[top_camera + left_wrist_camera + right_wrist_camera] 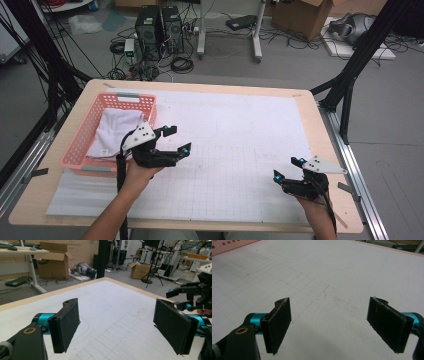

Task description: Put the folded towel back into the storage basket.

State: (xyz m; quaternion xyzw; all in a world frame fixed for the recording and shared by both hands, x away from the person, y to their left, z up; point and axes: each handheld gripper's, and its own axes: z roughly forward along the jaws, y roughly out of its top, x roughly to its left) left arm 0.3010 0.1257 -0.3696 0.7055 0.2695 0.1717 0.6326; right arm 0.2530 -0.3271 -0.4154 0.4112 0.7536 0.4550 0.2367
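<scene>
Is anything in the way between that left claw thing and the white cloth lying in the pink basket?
Nothing visible blocks it. The left gripper is open just right of the pink plastic basket, and the folded white cloth lies uncovered inside. Only the basket's low right wall stands between them, so reaching over from above looks possible.

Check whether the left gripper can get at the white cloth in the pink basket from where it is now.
Probably yes. The left gripper hangs with jaws open just beside the pink basket, and the white cloth lies uncovered inside. But the jaws point away from it, across the table, so the hand must turn back over the basket wall first.
</scene>
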